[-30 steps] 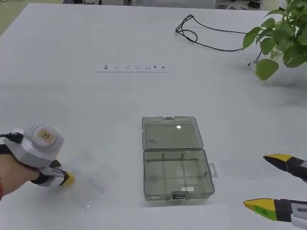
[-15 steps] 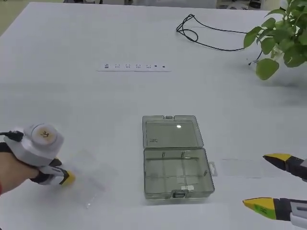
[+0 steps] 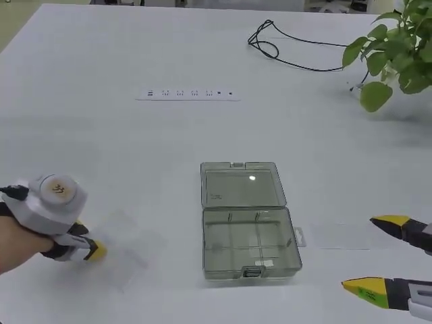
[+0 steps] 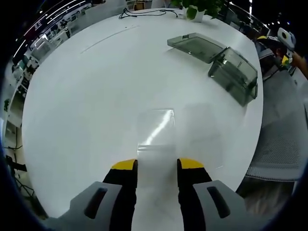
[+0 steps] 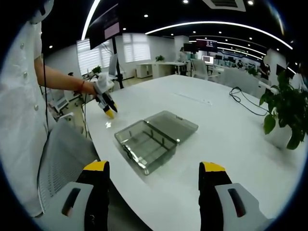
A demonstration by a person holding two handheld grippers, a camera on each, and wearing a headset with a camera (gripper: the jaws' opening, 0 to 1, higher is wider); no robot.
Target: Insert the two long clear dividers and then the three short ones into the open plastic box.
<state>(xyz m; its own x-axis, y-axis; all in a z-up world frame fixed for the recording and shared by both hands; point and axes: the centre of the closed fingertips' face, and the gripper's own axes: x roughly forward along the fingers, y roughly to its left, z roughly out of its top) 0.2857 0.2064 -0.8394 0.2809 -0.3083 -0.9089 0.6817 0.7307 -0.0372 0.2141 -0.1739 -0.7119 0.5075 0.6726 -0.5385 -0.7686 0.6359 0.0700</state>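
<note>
Loosely parted, left gripper [image 4: 154, 166] faces clear divider [image 4: 156, 127].

Holds left gripper [image 3: 93, 252] low at 8 o'clock of head view, hand [image 3: 17, 244] wrapped round its body, yellow tips aimed toward 3 o'clock. Shows its 2 jaws parted by a narrow gap in left gripper view. Holds right gripper [image 3: 376, 256] at 4 o'clock, tips aimed toward 9 o'clock, jaws spread wide. Stretches left arm [image 5: 62, 79] out at 10 o'clock in right gripper view.
</note>
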